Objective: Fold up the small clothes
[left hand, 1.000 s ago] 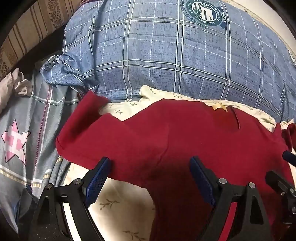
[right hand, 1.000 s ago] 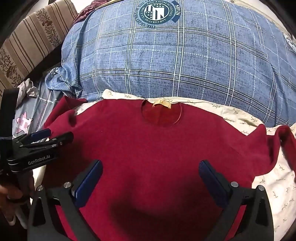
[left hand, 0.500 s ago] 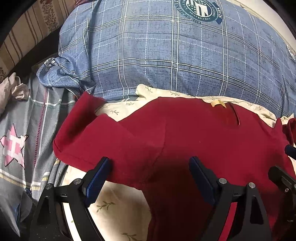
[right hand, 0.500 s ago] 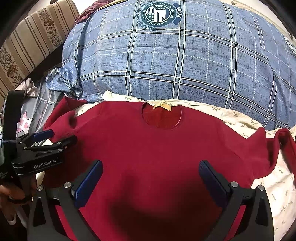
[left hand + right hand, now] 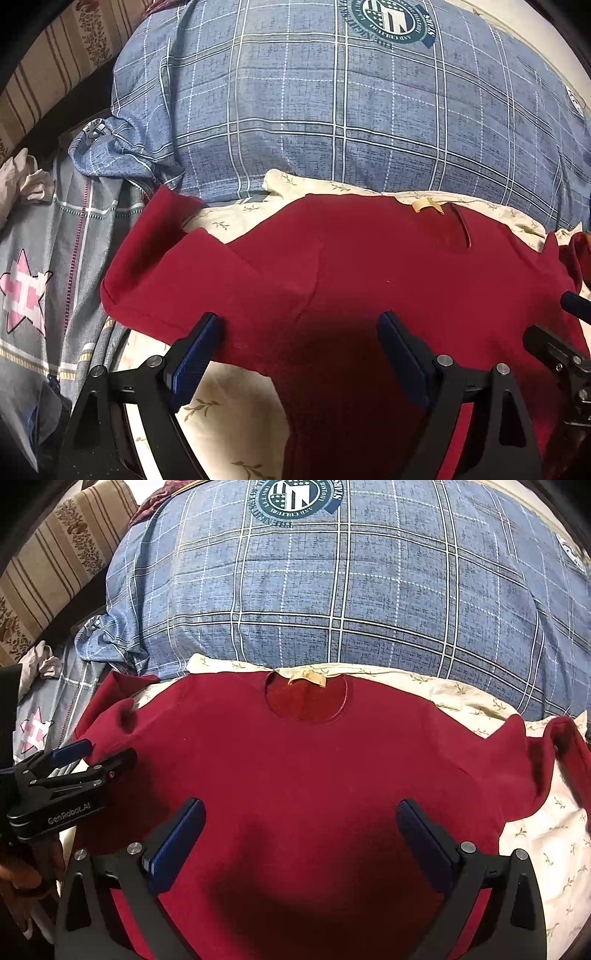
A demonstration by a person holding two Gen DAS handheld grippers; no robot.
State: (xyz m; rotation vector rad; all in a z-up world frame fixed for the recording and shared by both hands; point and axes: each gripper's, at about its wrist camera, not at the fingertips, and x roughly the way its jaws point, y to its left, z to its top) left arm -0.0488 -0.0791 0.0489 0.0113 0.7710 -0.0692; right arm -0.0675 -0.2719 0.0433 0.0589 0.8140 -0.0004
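A dark red long-sleeved top (image 5: 303, 760) lies spread flat, neck (image 5: 306, 701) away from me, on a cream floral sheet (image 5: 546, 834). It also shows in the left wrist view (image 5: 369, 280), with its left sleeve (image 5: 166, 266) folded back on itself. My left gripper (image 5: 297, 332) is open and empty, hovering over the left armpit area. My right gripper (image 5: 301, 819) is open and empty over the middle of the chest. The left gripper also shows in the right wrist view (image 5: 99, 755). The right sleeve (image 5: 554, 753) lies bunched at the right.
A big blue plaid pillow (image 5: 351, 590) lies just behind the top's neck. A grey quilt with a pink star (image 5: 26, 295) lies to the left. A striped headboard or wall (image 5: 48, 561) is at the far left.
Both views have drifted slightly; the top sits a little lower and nearer in frame. Both grippers stay open and the cloth has not moved.
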